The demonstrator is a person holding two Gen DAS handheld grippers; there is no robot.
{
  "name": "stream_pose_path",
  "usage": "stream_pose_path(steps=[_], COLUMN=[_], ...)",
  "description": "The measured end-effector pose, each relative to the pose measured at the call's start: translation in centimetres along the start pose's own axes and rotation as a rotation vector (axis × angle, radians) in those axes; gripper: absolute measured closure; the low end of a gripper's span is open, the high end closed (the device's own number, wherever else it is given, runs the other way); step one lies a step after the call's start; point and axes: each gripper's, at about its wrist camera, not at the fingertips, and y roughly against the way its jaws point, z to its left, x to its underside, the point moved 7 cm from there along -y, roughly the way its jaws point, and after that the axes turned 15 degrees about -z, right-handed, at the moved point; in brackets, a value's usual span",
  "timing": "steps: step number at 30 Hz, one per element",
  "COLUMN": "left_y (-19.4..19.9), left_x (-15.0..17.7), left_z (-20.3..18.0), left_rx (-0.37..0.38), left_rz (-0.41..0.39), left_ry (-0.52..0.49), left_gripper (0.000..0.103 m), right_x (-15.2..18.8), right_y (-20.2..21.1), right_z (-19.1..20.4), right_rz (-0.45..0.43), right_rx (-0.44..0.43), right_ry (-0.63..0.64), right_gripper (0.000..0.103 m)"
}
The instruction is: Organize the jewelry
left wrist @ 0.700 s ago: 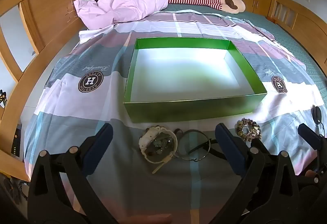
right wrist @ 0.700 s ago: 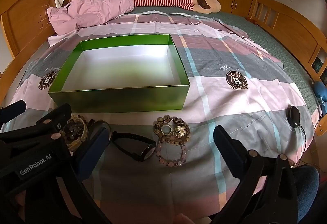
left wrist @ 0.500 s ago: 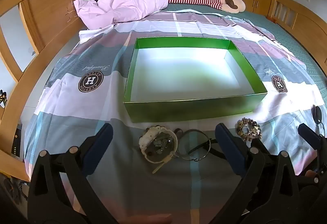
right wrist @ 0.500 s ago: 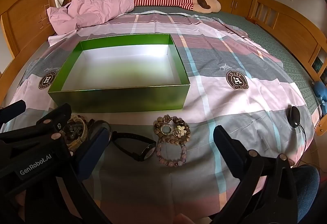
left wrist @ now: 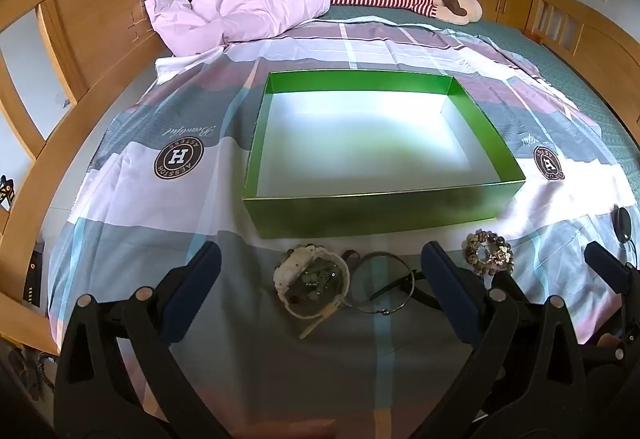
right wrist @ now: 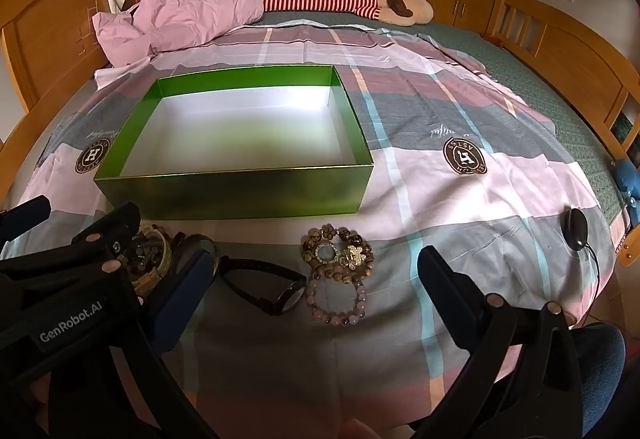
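On a plaid bedsheet (right wrist: 440, 111), your left gripper (left wrist: 320, 271) and right gripper (right wrist: 316, 279) both hover with jaws spread wide, holding nothing. Just near of the green box (right wrist: 240, 195), the jewelry lies in a row: a cream watch (left wrist: 310, 285) at left, a wire bangle (left wrist: 382, 289) touching it, a black watch (right wrist: 268, 287), then a brown beaded bracelet (right wrist: 340, 249) and a pink beaded bracelet (right wrist: 340, 303) at right. The box holds none of it.

My left tool (left wrist: 320, 275) and right tool (right wrist: 316, 287) are showing black frames, blue finger pads, silver rivets, and white "GenRobot.AI" lettering.
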Motion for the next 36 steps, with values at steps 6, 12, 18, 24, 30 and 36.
stream_pose_path(steps=[6,12,18,24,30,36], left_y=[0.01,-0.39,-0.24,0.12,0.07,-0.08], left_x=[0.51,0.58,0.38,-0.02,-0.04,-0.03], left_z=[0.55,0.36,0.31,0.47,-0.02,-0.04], left_rx=[0.010,0.026,0.018,0.010,0.033,0.043], left_rz=[-0.009,0.020,0.015,-0.011,-0.011,-0.005], left_ry=[0.000,0.021,0.027,0.023,0.007,0.012], left_gripper=[0.004,0.004,0.004,0.004,0.004,0.004], right_x=[-0.07,0.00,-0.22,-0.45,-0.34,-0.36], right_y=[-0.19,-0.07,-0.03,0.05,-0.01,0.03], right_z=[0.11,-0.09,0.16,0.26,0.64,0.82], right_rz=[-0.007,-0.004,-0.004,-0.010,-0.004,-0.004], right_rx=[0.002,-0.002,-0.004,-0.006,-0.024,-0.027], right_ry=[0.002,-0.002,0.002,0.004,0.005,0.009], right_gripper=[0.003,0.003,0.003,0.003,0.003,0.003])
